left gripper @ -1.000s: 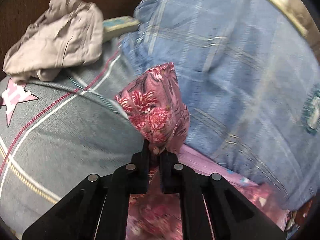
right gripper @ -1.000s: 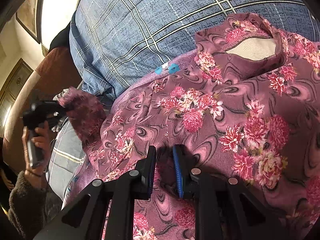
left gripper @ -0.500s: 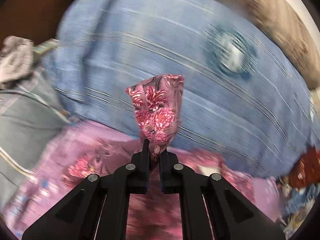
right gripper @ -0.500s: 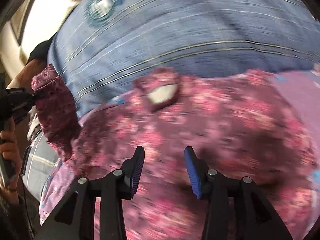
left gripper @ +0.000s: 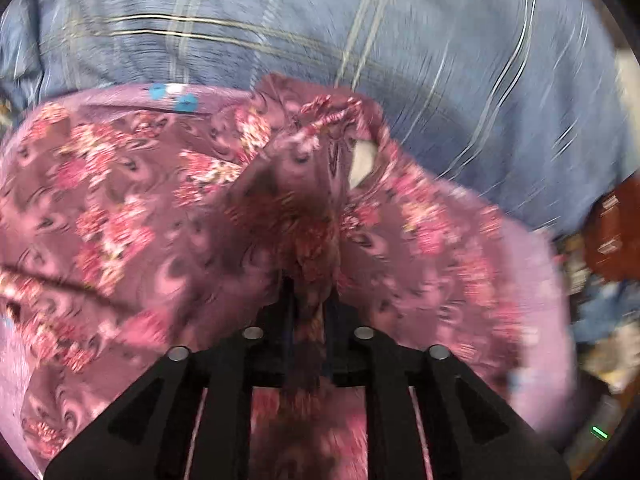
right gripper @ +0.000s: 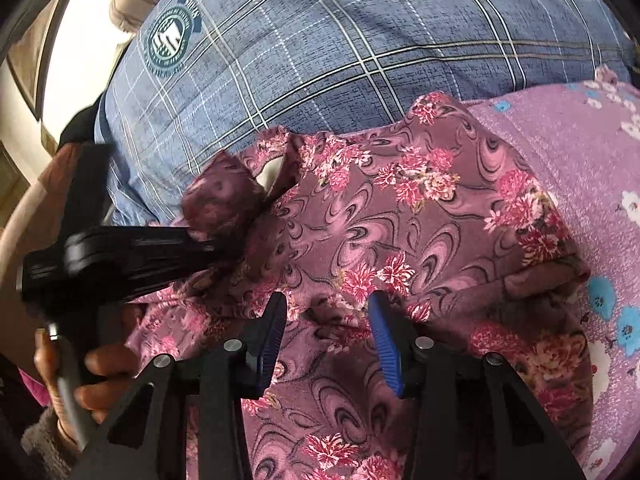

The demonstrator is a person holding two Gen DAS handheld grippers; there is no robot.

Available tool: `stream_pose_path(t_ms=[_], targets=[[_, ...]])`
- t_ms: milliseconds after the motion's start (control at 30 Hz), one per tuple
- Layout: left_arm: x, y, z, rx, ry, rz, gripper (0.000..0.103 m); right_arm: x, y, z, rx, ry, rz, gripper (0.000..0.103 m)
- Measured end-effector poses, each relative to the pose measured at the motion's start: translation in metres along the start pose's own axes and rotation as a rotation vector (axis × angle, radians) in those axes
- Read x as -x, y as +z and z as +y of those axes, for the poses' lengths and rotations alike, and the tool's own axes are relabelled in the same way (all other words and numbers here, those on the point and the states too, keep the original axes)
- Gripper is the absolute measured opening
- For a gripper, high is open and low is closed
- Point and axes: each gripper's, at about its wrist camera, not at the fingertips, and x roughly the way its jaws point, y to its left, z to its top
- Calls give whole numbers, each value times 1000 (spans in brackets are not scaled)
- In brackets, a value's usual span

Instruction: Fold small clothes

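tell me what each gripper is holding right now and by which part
The left gripper is shut on a bunched end of the floral garment, possibly a sleeve. The right gripper is open above it, holding nothing.

One mark showed, and it stayed unreadable: a round teal-and-white emblem (right gripper: 168,38) was printed on the blue plaid quilt (right gripper: 320,40), up near the quilt's top left corner in the right wrist view. Lettering ringed the emblem's edge, too small and warped to make out. Nothing else carried writing.
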Motion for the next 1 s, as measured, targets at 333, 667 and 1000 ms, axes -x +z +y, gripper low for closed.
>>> stream_pose_path(t_ms=[333,667,1000], targets=[[53,-31,140,334,-16,-102,76,-21,35,48,-11,28,24,59],[39,-35,145,320,-26,-76,76,-101,44,109,120,-151,61,20],[35,-40,150,352,-28,-73,76,-10,55,-20,-192,-112,-7,13]])
